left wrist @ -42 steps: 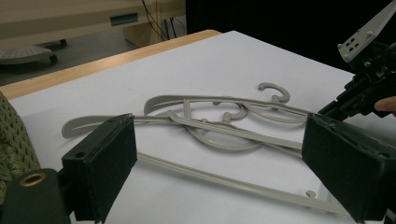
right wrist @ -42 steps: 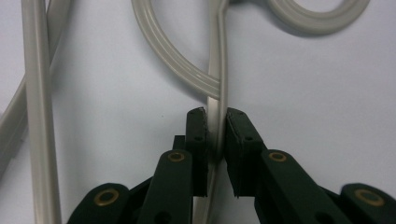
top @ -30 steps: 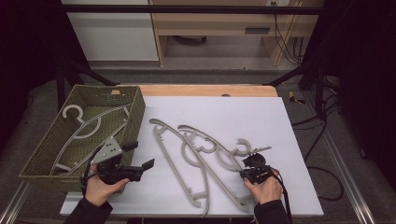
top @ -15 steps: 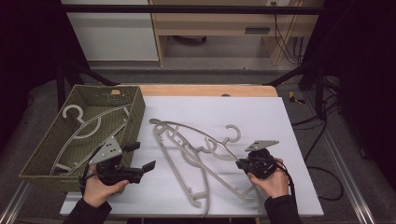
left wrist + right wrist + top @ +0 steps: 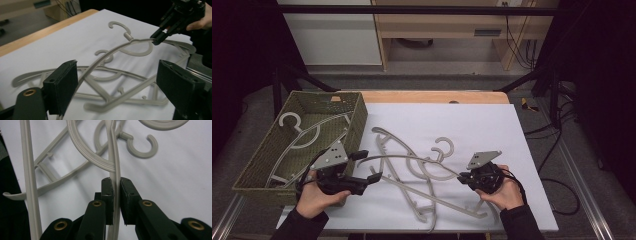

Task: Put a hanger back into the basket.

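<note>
From the high view, your right gripper (image 5: 464,176) is pinching one end of a grey hanger (image 5: 412,159). That hanger is lifted a little, so it sits above the other hangers (image 5: 422,192) lying in a heap on the white table (image 5: 482,125). You hold it by the end so it can come free of the heap. Your left gripper (image 5: 369,167) is at the other end of the same hanger, on the side near the green basket (image 5: 357,117). One hanger (image 5: 302,131) already lies in that basket, so I think the lifted one is meant to go there too.

From the left gripper view, your left gripper (image 5: 115,85) has its jaws wide apart, though they have just been closing a little. The lifted hanger (image 5: 110,53) runs between them, close to the left pad (image 5: 63,86), and nothing is squeezed yet. Farther off, your right gripper (image 5: 158,40) bites the hanger's far end, past its hook (image 5: 120,26).

From the right gripper view, your right gripper (image 5: 114,202) is almost closed, with the thin hanger arm (image 5: 114,165) clamped tight between the pads. The heap of hangers (image 5: 82,155) lies below it on the table (image 5: 180,170).
</note>
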Demonstrator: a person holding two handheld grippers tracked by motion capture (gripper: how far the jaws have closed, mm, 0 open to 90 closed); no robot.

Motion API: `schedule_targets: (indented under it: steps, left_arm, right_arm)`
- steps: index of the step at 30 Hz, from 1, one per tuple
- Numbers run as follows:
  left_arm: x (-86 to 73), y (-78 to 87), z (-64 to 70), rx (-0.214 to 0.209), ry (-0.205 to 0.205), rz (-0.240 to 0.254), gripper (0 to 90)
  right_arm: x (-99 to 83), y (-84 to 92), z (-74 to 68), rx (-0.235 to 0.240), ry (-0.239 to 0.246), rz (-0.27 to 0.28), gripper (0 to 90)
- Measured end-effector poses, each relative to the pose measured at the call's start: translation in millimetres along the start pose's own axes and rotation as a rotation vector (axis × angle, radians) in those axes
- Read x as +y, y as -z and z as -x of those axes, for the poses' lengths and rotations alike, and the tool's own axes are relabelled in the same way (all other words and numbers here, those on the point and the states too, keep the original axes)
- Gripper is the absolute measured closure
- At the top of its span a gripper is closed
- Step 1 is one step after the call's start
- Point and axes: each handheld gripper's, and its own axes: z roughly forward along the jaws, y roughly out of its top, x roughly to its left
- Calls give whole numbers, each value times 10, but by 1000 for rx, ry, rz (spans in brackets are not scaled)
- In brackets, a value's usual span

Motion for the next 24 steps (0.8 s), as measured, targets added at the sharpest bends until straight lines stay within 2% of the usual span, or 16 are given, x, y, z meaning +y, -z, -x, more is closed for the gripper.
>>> schedule_targets:
  steps: [3, 8, 11, 13, 15, 16, 18, 22, 24]
  left_arm:
    - [73, -89, 35, -20, -31, -45, 189]
    - [153, -240, 92, -65, -69, -134, 232]
    - [170, -335, 125, -99, -97, -183, 290]
    - [167, -393, 149, -100, -129, -219, 317]
    - [157, -437, 167, -108, -137, -250, 359]
    - [151, -459, 168, -111, -158, -273, 390]
    - [144, -492, 177, -121, -160, -304, 423]
    - [126, -566, 191, -85, -213, -369, 507]
    - [112, -602, 194, -77, -223, -386, 550]
  right_arm:
    - [33, -1, -46, 35, 43, 7, 822]
    - [93, 30, -127, 67, 110, 2, 821]
    - [128, 46, -167, 80, 131, 14, 821]
    - [151, 61, -185, 90, 154, 16, 821]
    - [174, 74, -209, 89, 163, 10, 821]
    - [181, 76, -218, 86, 169, 5, 821]
    - [195, 64, -234, 86, 179, -3, 821]
    - [220, 47, -263, 84, 196, -19, 821]
    - [231, 42, -266, 89, 213, -23, 821]
